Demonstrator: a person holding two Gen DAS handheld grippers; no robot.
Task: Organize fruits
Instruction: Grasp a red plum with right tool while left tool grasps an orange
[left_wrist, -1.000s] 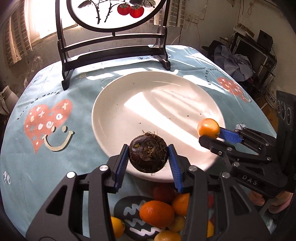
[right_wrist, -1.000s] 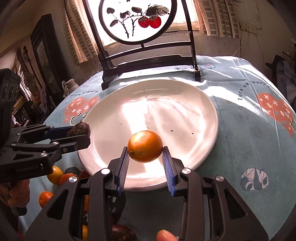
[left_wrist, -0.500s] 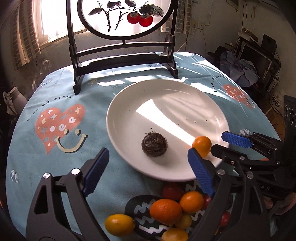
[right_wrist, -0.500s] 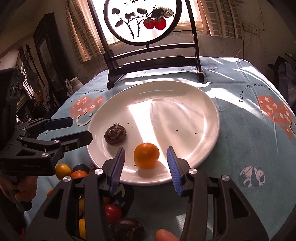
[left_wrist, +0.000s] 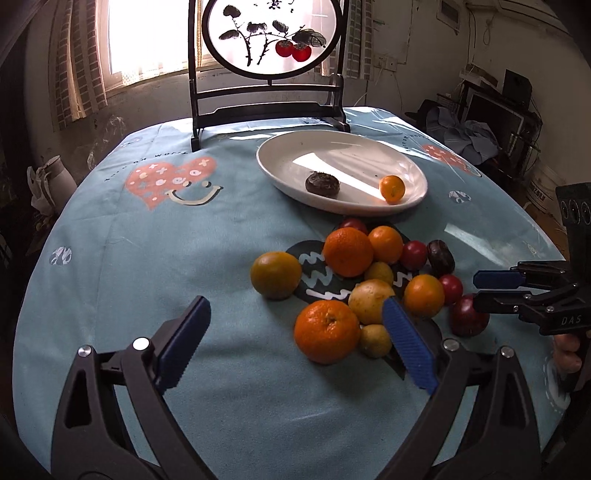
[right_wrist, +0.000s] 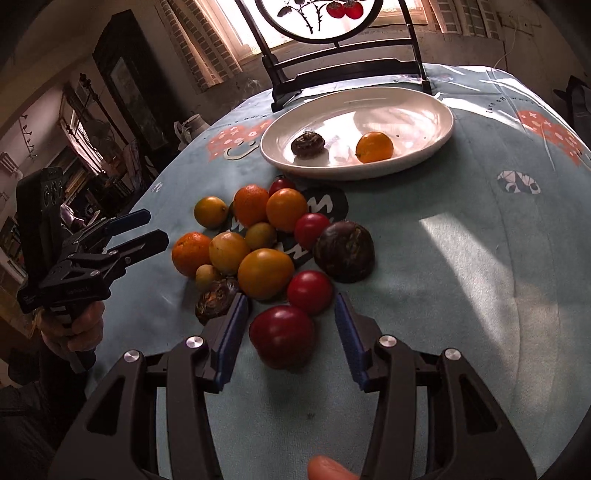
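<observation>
The white plate (left_wrist: 332, 151) (right_wrist: 406, 110) holds a dark rough fruit (left_wrist: 322, 183) (right_wrist: 308, 144) and a small orange (left_wrist: 392, 188) (right_wrist: 373, 147). In front of it lies a pile of oranges, yellow fruits and red fruits (left_wrist: 347, 251) (right_wrist: 264, 273). My left gripper (left_wrist: 295, 310) hovers over the pile's near left side, its jaws opening wide. A big orange (left_wrist: 327, 330) lies between them untouched. The right gripper (right_wrist: 290, 301) is low at the pile's near right, jaws opening around a dark red fruit (right_wrist: 282, 336) without pressing it. Each gripper also shows in the other view (right_wrist: 147, 229) (left_wrist: 480, 284).
A round painted screen in a black stand (left_wrist: 271, 37) rises behind the plate. The round table wears a blue printed cloth (left_wrist: 147, 258). A pale jug (left_wrist: 55, 181) and room clutter sit beyond the table's edges. A large dark fruit (right_wrist: 345, 251) rests at the pile's right.
Both grippers let go of their fruits, which now rest on the plate. Both then pulled back from the plate to the fruit pile, with their jaws spread apart.
</observation>
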